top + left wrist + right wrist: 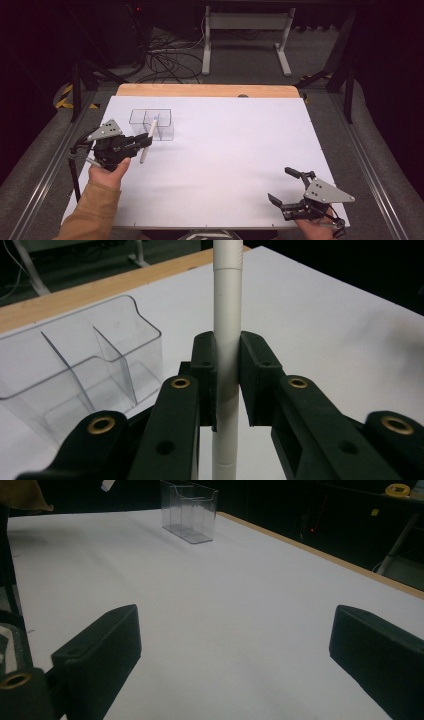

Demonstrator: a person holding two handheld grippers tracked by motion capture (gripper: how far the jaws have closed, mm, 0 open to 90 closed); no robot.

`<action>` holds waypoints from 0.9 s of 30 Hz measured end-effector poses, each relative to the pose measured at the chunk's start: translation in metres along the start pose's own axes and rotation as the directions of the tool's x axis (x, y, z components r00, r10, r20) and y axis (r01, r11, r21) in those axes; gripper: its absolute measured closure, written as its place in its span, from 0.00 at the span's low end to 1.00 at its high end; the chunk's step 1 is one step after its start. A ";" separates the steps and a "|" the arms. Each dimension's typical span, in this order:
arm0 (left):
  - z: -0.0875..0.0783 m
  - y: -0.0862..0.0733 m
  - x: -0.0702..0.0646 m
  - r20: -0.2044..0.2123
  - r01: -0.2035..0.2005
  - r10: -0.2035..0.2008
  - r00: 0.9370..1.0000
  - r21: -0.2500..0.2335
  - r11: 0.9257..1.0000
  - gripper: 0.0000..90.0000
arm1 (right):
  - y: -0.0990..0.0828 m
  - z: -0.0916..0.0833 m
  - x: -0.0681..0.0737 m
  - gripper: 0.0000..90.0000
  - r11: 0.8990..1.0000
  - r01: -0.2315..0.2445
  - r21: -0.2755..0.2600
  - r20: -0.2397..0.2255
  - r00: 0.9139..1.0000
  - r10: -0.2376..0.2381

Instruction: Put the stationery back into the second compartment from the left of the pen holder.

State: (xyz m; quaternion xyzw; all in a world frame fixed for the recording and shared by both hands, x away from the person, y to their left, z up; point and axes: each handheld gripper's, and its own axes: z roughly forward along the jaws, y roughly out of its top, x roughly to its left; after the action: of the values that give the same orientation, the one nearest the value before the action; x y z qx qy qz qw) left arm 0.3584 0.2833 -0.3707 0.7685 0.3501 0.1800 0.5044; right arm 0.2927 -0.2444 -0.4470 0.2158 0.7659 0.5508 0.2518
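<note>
A white marker pen (147, 140) is clamped across the jaws of my left gripper (145, 141), which is shut on it at the table's left side. In the left gripper view the pen (227, 315) stands upright between the two black pads (206, 367). Just beyond it sits a clear plastic organizer (152, 123) with several compartments, also seen as the organizer (85, 370) to the left of the jaws. My right gripper (286, 187) rests near the front right corner, open, with nothing between its jaws. In the right gripper view (235, 650) the organizer (188, 511) stands far off.
The white table top (225, 150) has a wooden strip (207, 90) along its far edge. A white desk frame (245, 35) and cables (165, 57) lie on the floor beyond. A tan sleeve (92, 212) comes in at the bottom left.
</note>
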 end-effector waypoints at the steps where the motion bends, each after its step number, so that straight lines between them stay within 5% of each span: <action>1: 0.001 0.000 0.001 -0.003 -0.009 0.009 1.000 -0.010 1.000 0.87 | 0.000 0.000 0.000 0.08 1.000 -0.001 -0.003 0.002 1.000 0.001; 6: 0.003 0.001 0.003 0.000 -0.008 0.008 1.000 -0.088 0.996 0.87 | -0.001 0.000 0.000 0.08 1.000 0.000 -0.001 0.000 1.000 0.000; 16: 0.007 0.005 0.010 0.012 0.006 -0.004 1.000 -0.162 0.987 0.87 | -0.001 0.000 0.000 0.08 1.000 0.003 0.001 -0.002 1.000 -0.003; 27: 0.011 0.011 0.013 -0.005 -0.012 0.011 1.000 -0.191 0.981 0.87 | -0.001 0.000 0.000 0.08 1.000 -0.001 0.002 -0.002 1.000 0.001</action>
State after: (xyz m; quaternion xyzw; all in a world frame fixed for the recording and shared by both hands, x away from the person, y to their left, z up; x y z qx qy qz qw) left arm 0.3781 0.2831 -0.3660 0.7181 0.3276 0.2173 0.5742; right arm 0.2925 -0.2443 -0.4481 0.2160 0.7667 0.5503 0.2505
